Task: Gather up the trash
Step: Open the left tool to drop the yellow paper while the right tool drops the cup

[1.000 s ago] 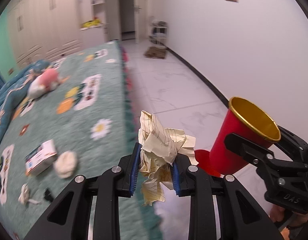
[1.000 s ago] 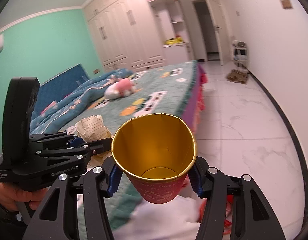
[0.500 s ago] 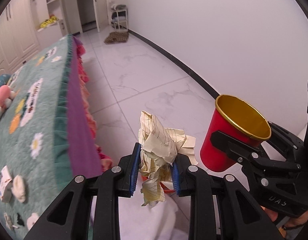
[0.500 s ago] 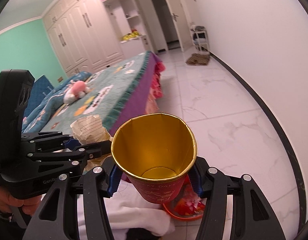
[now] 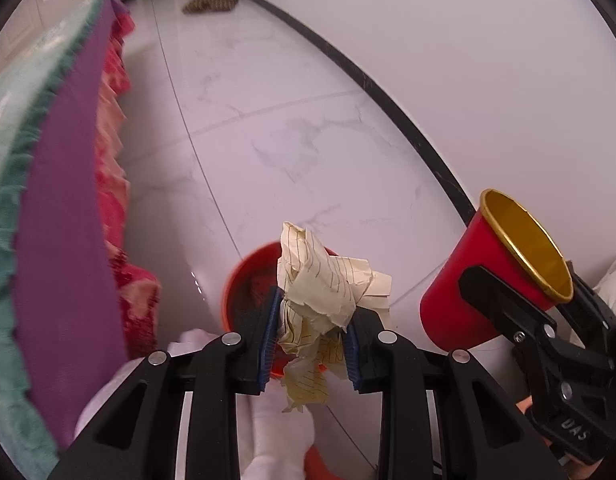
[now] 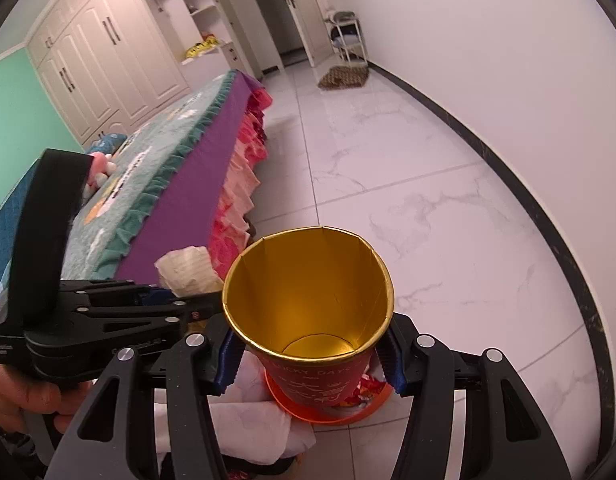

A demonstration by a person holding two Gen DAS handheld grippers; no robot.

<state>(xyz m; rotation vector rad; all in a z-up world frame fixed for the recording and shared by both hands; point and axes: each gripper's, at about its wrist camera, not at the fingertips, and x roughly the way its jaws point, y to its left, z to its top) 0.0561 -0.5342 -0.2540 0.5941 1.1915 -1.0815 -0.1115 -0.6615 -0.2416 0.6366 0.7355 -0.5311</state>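
Note:
My left gripper [image 5: 310,340] is shut on a crumpled ball of yellow lined paper [image 5: 324,292] and holds it above an orange-red bin [image 5: 248,280] on the floor. The paper also shows in the right wrist view [image 6: 188,270], with the left gripper [image 6: 180,300] beside it. My right gripper [image 6: 308,356] is shut on a red paper cup with a gold inside [image 6: 308,312], upright, above the orange bin [image 6: 332,412]. The cup [image 5: 492,272] shows at the right of the left wrist view, beside the paper.
The bed with a teal and purple cover [image 5: 64,208] and red-pink frill runs along the left. White marble floor [image 6: 408,184] lies ahead, a white wall [image 5: 468,60] on the right. White cloth [image 6: 252,424] lies under the grippers. A brown mat [image 6: 344,76] and wardrobes [image 6: 108,52] are far back.
Both grippers have swung away from the bed and tipped down towards the floor. The orange bin has come into view below the paper and the cup. Both grips are unchanged.

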